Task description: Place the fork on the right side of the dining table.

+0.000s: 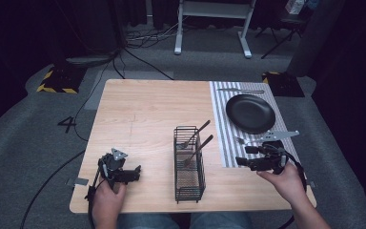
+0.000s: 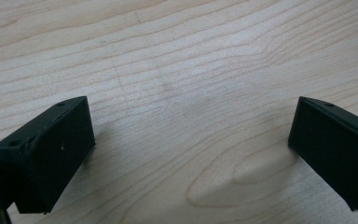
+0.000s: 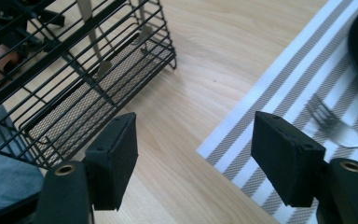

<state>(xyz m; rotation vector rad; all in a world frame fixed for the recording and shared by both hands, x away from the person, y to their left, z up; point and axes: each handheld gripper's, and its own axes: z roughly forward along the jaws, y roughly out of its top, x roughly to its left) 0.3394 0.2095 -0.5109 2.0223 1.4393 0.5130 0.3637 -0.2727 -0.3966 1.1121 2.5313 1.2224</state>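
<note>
Right gripper (image 1: pixel 244 156) gapes wide, empty, beside the silver metal fork (image 3: pixel 340 128) on the striped placemat (image 3: pixel 279 93), probably just laid for the setting.

- The high view looks forward and down from the person's side, taking in the whole table (image 1: pixel 143 109).
- The left gripper view sits close over bare wood.
- The right gripper view, also close, shares the wire basket (image 3: pixel 74 70) at 10 o'clock and the striped mat (image 3: pixel 279 88) at 2 with the high view.

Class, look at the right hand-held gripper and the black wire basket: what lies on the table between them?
Nothing: between the right hand-held gripper and the wire basket is bare wooden table, as the right gripper view and the high view show.
</note>
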